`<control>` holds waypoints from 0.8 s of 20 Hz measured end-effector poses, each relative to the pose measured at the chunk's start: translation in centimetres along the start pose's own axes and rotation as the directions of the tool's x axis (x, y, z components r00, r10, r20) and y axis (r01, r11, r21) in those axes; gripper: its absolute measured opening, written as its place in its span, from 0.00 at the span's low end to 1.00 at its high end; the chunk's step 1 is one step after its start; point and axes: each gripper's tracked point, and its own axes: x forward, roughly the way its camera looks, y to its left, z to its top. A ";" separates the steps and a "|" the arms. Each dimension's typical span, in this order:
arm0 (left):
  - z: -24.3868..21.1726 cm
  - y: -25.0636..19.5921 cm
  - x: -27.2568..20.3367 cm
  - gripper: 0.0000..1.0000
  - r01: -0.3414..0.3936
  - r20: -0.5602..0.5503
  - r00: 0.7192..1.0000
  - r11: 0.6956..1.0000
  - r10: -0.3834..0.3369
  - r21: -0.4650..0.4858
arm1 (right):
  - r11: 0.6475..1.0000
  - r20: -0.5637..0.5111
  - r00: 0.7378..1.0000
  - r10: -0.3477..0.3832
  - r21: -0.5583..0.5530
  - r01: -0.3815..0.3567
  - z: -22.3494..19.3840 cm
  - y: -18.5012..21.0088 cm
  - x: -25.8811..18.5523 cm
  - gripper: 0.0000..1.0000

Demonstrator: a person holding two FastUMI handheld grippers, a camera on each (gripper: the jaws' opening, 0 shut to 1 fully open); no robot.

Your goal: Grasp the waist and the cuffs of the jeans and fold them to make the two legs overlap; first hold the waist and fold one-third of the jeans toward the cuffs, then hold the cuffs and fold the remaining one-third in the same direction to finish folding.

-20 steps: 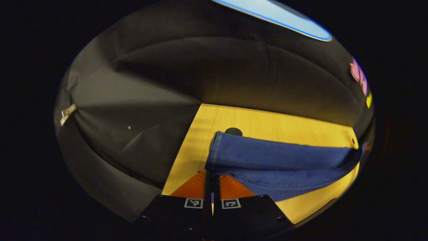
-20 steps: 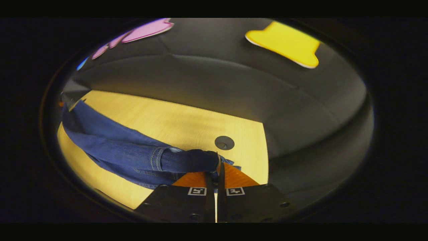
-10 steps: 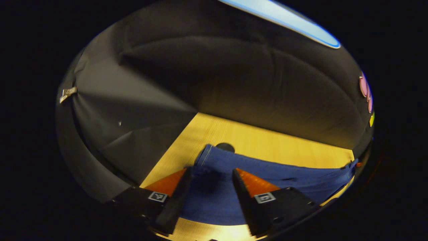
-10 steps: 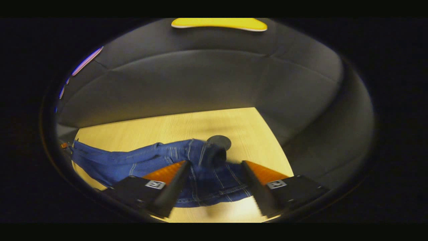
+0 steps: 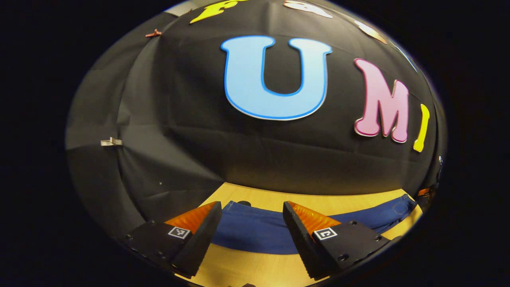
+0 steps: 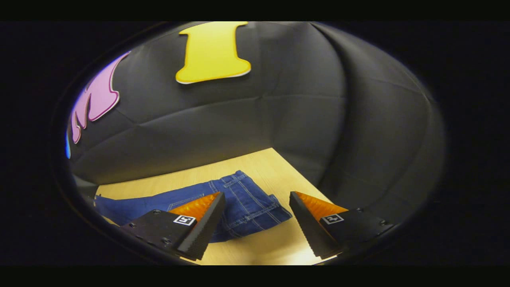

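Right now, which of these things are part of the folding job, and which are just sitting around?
Part of the job:
jeans
left gripper, jaws open
right gripper, jaws open

Just there:
table
dark round spot on the table by the jeans
clip on the wall

1. Both views are dim overall; the black booth wall (image 5: pixel 199 131) soaks up light and reads dark grey.
2. The wooden table (image 6: pixel 275 247) is the brightest area, warm yellow, with a pale glare patch near the bottom of the right gripper view.
3. Fisheye distortion bends straight edges strongly toward the rims, and the picture darkens there.
4. The jeans (image 6: pixel 247 207) look sharp enough to show stitching in the right gripper view; in the left gripper view they are flat blue (image 5: pixel 255 231).
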 end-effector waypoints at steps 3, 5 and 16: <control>0.5 -3.0 -4.8 0.96 0.043 0.032 0.999 0.998 -0.041 -0.041 | 0.999 -0.010 0.999 -0.031 0.028 0.031 -1.4 -1.2 0.9 0.98; -0.2 -4.7 -7.2 0.96 0.058 0.018 0.998 0.997 -0.057 -0.054 | 0.996 -0.009 0.996 -0.092 -0.013 0.092 -2.2 -2.6 1.5 0.98; -4.5 -10.3 -7.7 0.97 0.159 -0.080 0.984 0.987 -0.158 0.007 | 0.993 -0.047 0.993 -0.111 0.023 0.112 -4.6 -3.0 2.8 0.92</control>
